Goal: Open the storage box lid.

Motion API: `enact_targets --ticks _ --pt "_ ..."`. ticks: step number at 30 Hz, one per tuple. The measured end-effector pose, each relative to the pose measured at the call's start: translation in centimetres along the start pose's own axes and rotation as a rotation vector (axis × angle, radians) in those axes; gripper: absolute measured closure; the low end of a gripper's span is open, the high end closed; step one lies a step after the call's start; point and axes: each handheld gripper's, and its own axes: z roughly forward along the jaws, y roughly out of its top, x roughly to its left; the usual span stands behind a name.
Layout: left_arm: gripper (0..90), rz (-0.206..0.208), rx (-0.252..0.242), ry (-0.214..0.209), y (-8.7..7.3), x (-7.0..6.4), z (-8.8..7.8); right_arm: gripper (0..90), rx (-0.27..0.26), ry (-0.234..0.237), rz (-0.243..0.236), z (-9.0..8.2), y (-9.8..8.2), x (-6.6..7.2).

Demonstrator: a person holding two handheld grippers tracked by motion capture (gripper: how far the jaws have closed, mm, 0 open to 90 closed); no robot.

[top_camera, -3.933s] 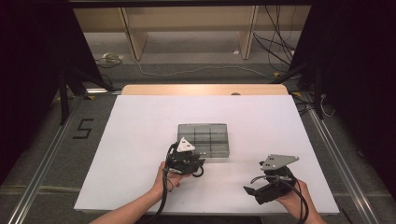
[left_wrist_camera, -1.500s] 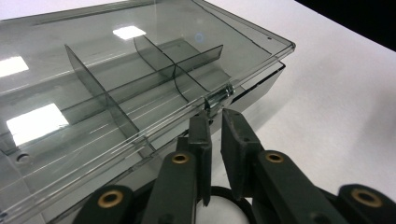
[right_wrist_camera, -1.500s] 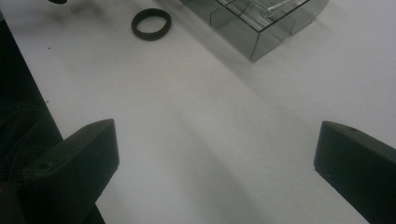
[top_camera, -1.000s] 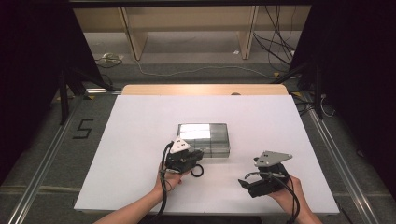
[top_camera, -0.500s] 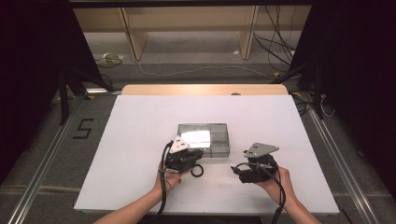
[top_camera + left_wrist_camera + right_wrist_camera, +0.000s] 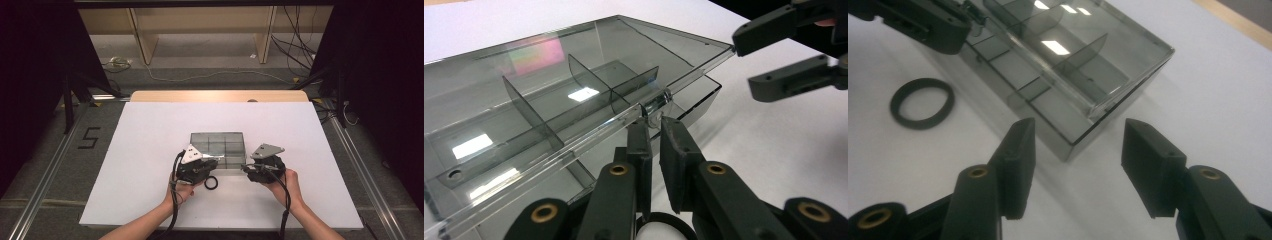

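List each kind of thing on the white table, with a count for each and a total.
Clear divided box: 1
Black ring: 1
Grippers: 2, the left gripper and the right gripper
Total: 4

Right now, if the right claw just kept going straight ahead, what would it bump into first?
Most likely the near corner of the clear divided box: the right claw points straight at it, with its jaws apart on either side. How far off it is, I can't tell.
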Motion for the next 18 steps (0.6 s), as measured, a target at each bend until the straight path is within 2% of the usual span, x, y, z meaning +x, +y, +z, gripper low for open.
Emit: enact_targets --ticks 8,12,18 --pt "82.5 0.0 -0.009 -0.001 0.2 0.0 -0.2 58.5 0.008 -0.01 -0.002 1.3 0.5 -0.4" --pt "82.6 0.004 -0.01 -0.001 0.3 0.1 -0.2 63.1 -0.014 -0.014 0.009 1.5 0.8 -0.6" --pt "81.8 0.005 -0.005 -0.007 0.4 0.2 -0.2 65.6 -0.015 -0.021 0.011 1.6 0.7 -0.6"
